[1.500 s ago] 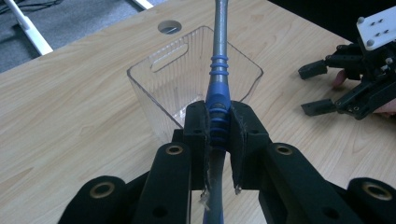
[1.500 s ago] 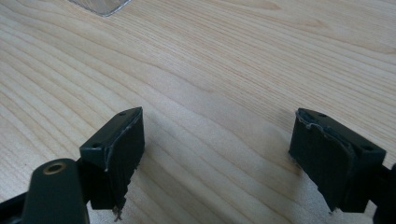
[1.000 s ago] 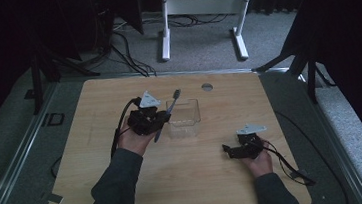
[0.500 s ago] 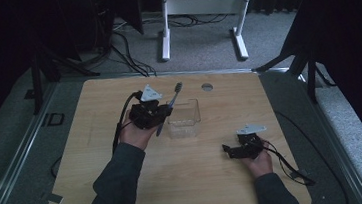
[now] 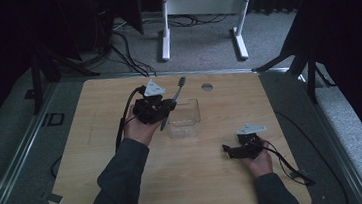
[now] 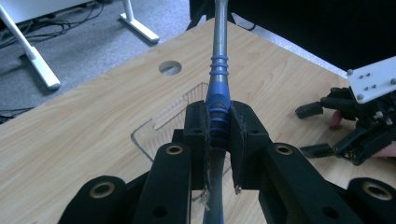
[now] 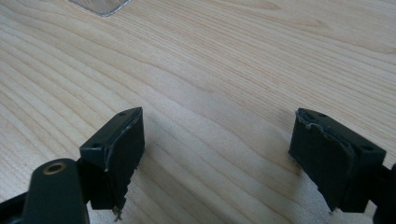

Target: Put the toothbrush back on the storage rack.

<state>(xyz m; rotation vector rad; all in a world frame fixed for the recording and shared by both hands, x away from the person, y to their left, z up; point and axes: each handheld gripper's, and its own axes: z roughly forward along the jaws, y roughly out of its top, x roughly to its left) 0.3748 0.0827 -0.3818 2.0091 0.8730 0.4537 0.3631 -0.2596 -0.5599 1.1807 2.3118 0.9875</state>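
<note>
No readable writing. My left claw [image 6: 219, 135] clenched on toothbrush [image 6: 218, 70], handle ribbed blue, above clear tray [image 5: 184, 117]. High view shows bristle head. My right claw [image 7: 217, 158] released, low over surface [image 7: 210, 56].

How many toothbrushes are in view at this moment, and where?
1. The toothbrush is clamped by its blue grip in the left gripper, held above the near-left corner of the clear container. The right gripper holds nothing.

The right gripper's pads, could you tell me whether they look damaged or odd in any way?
Slightly: the pads look frayed and ragged along their edges, both sides. The right gripper is open over bare wooden table, holding nothing.
</note>
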